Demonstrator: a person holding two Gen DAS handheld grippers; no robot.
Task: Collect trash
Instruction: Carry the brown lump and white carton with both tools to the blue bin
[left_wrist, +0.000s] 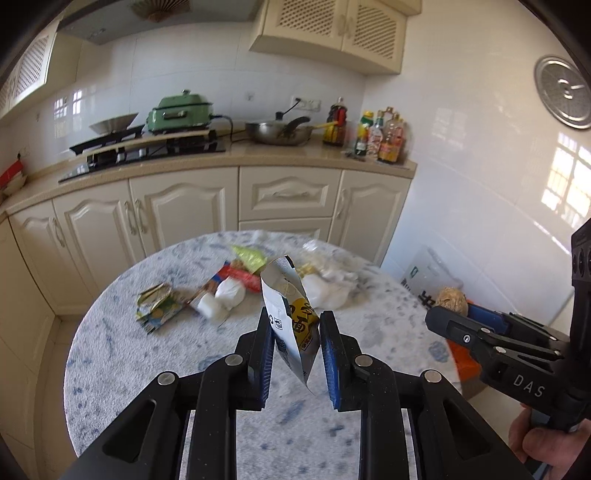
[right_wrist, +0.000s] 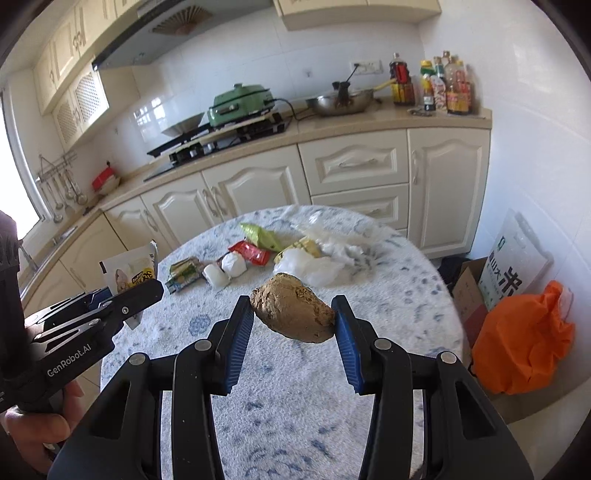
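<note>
My left gripper (left_wrist: 295, 325) is shut on a silver and yellow snack packet (left_wrist: 290, 306), held upright above the round table (left_wrist: 147, 362). It also shows in the right wrist view (right_wrist: 129, 275). My right gripper (right_wrist: 293, 314) is shut on a brown crumpled paper ball (right_wrist: 293, 312), held above the table's near right side; the ball also shows in the left wrist view (left_wrist: 452, 301). More trash lies at the table's far side: a green carton (left_wrist: 157, 304), white wads (left_wrist: 229, 293), a red wrapper (left_wrist: 240, 277), a yellow-green wrapper (left_wrist: 249, 254) and clear plastic bags (left_wrist: 328, 280).
An orange bag (right_wrist: 524, 343) sits on the floor right of the table, beside a cardboard box (right_wrist: 467, 291) and a rice sack (right_wrist: 517, 254). Cream cabinets (right_wrist: 354, 166) and a counter with a stove, pan and bottles run behind the table.
</note>
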